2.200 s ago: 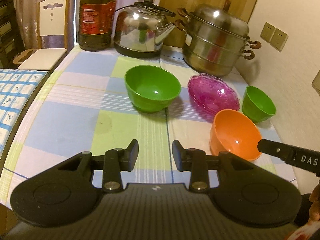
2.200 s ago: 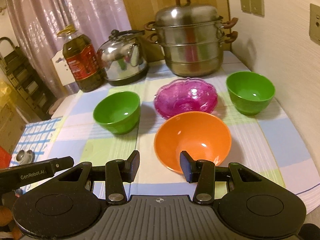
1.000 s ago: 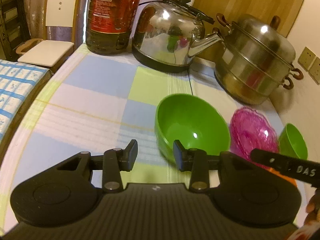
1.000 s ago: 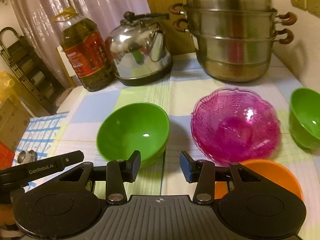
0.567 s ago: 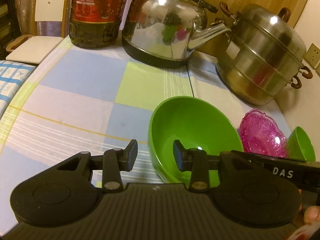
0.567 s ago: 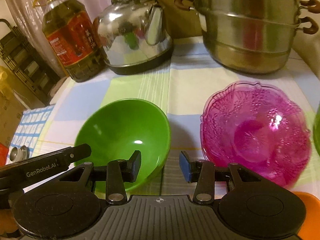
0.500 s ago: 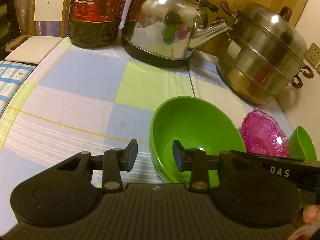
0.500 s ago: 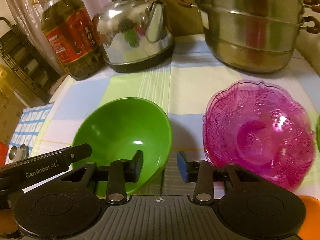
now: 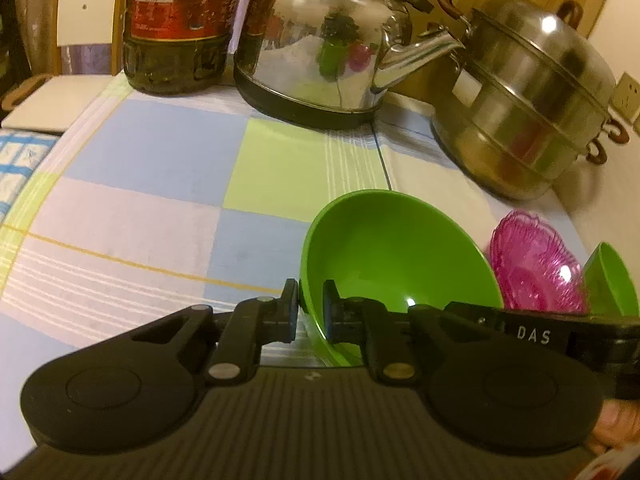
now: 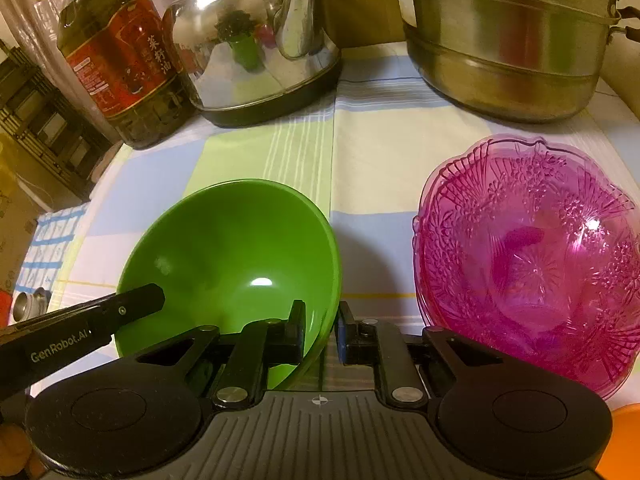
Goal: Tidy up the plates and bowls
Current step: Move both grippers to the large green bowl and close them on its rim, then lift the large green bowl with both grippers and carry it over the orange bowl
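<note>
I've got both grippers, left point(image 9: 310, 307) and right point(image 10: 321, 330), just clamped onto opposite rims of the empty big green bowl point(image 10: 236, 256); pink glass bowl point(image 10: 528, 264) sits close to my right gripper's right.

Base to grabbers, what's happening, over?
Left gripper and right gripper just closed on big green bowl rim. Pink dish beside, apart.

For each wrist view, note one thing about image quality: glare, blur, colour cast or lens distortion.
Left wrist view: warm yellow cast; bright glare spots on the kettle and steamer pot; the pink glass bowl at the right edge looks smeared. Right wrist view: fisheye bends the tablecloth stripes; a highlight sits inside the large green bowl; the pink bowl's pattern stays fairly sharp.
</note>
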The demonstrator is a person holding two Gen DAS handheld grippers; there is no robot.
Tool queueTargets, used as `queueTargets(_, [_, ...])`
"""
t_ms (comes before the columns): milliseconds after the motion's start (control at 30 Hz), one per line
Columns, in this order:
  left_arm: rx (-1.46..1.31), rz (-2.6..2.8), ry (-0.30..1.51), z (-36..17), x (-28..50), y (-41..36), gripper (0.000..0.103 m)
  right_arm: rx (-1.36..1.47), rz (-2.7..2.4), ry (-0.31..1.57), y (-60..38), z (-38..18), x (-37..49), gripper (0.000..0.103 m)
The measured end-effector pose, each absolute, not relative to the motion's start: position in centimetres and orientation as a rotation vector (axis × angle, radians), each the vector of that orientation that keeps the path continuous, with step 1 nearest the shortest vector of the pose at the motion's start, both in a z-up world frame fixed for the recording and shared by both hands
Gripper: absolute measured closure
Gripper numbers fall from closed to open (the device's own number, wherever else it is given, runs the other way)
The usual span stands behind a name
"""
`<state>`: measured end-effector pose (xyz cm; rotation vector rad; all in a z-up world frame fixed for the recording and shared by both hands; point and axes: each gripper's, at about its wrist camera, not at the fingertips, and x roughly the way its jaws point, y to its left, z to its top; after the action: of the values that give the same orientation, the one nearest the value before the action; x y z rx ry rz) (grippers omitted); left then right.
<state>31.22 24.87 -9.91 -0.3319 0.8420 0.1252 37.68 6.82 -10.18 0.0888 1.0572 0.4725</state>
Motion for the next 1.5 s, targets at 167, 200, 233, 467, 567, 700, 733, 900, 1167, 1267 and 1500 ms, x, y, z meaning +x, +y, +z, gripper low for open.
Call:
queueTargets(167, [-0.295,0.128,0.853,-9.1,30.8,24.4,0.093,0.096,0.479,1.069,6.6,-10.0,37.2,0.088])
queueTargets(200, [-0.290,0.128,0.853,-8.9,30.6,24.4,0.093,0.101,0.481,1.068,6.5,-9.9,37.0,0.088])
queueTargets(233, [-0.288,0.129,0.855,-8.6,30.4,24.3,0.093,0.104,0.485,1.065,6.4,-9.7,36.8,0.088])
queueTargets(467, [-0.272,0.127,0.826,-5.6,28.2,23.6,0.093,0.134,0.498,1.037,5.6,-7.1,34.6,0.088])
queueTargets(567, [-0.267,0.124,0.812,-3.9,26.9,22.8,0.093,0.142,0.498,1.018,4.9,-5.4,33.3,0.088])
queueTargets(700, [-0.259,0.114,0.791,-1.8,24.9,21.4,0.093,0.144,0.491,0.990,3.8,-3.0,31.2,0.088])
queueTargets(733, [-0.256,0.110,0.785,-1.3,24.4,21.0,0.093,0.146,0.488,0.984,3.4,-2.4,30.6,0.088])
queueTargets(900, [-0.230,0.086,0.756,1.4,22.1,18.4,0.093,0.159,0.473,0.954,1.0,0.5,27.9,0.088])
queueTargets(1167, [-0.186,0.006,0.746,3.8,19.6,12.1,0.093,0.163,0.410,0.903,-4.9,3.8,24.1,0.088])
queueTargets(1267, [-0.192,-0.034,0.755,3.8,19.4,10.0,0.093,0.161,0.379,0.898,-7.4,4.2,23.1,0.088])
queueTargets(1500, [-0.178,-0.095,0.774,3.3,19.6,5.9,0.093,0.173,0.318,0.903,-11.9,4.3,22.0,0.088])
